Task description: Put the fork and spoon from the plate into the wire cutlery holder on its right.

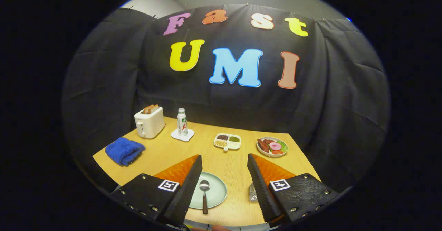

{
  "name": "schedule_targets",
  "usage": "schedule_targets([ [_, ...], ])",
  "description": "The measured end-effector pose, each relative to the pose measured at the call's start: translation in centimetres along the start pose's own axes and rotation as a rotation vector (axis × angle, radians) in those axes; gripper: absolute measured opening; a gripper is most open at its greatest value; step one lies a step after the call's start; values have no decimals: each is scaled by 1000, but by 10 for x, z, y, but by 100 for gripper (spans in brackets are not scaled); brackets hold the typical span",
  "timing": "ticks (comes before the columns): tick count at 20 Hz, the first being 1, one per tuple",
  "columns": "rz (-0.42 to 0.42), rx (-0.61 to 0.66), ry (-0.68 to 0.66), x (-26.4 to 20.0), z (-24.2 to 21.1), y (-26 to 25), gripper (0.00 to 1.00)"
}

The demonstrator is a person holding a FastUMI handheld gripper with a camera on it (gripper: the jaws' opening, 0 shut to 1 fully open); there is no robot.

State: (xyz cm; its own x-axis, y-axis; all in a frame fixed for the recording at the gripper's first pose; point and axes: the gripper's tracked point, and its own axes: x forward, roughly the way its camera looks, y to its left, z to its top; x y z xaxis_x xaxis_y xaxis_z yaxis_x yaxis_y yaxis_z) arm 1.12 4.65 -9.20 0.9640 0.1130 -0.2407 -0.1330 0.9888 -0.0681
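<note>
A pale green plate (217, 189) lies on the wooden table (165, 151), low between my two fingers and partly hidden by the left one. On it rests a spoon (204, 194) with a metal bowl and a dark handle, pointing toward me. My gripper (224, 162) hovers above the plate, open, with nothing between its fingers. A bit of the wire cutlery holder (252, 193) peeks out to the right of the plate, mostly covered by the right finger. The left finger hides the plate's left part.
Beyond the fingers stand a white toaster (149, 122) with toast, a bottle (182, 122) on a white coaster, a divided dish of grains (227, 141) and a plate of food (272, 146). A blue cloth (124, 150) lies at the left table edge.
</note>
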Motion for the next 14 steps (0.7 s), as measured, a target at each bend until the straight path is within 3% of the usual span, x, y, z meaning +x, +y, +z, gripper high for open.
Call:
schedule_targets([
  [8,68,-14,144,17,-54,24,81],
  [14,123,63,345,27,-108,36,81],
])
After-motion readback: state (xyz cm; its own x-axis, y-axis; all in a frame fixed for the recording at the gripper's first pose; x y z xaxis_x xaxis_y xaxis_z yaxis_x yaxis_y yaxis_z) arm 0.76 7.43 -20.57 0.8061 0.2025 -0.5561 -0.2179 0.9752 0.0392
